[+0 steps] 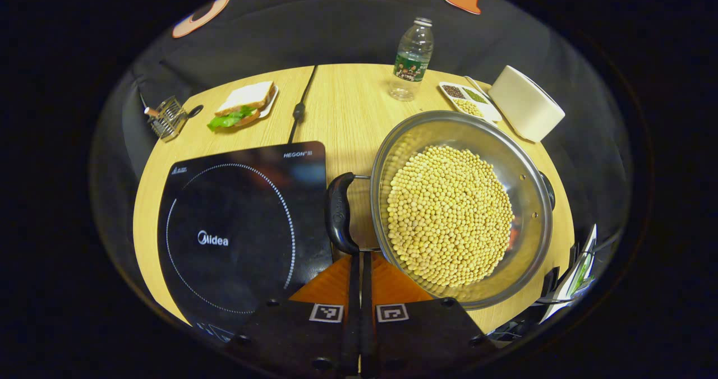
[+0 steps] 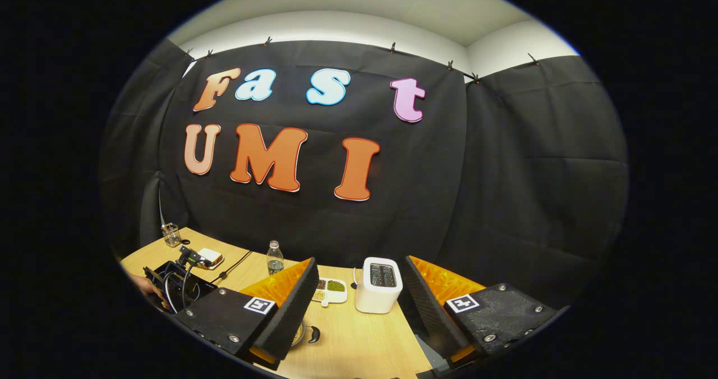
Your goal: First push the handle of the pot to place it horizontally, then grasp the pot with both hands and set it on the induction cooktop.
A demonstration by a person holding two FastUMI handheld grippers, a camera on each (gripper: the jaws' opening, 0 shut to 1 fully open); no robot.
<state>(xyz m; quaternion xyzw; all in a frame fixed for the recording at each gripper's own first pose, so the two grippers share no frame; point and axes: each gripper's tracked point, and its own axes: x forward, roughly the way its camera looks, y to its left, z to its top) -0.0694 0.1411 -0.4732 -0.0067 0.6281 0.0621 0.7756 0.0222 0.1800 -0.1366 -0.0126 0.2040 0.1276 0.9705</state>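
A shiny silver pot (image 1: 527,166) is seen, full of pale yellow beans (image 1: 449,216). Its handle (image 1: 339,213) is black. The cooktop (image 1: 241,233) is black, with a ring of tiny white dots drawn on it. The bench (image 1: 348,115) is light brown with thin wood lines. A white toaster (image 2: 379,285) is seen. White bread and green leaves are seen in the sandwich (image 1: 242,106). A green label is worn by the clear bottle (image 1: 413,59). A white dish (image 1: 470,100) is filled with brown, green and yellow bits.
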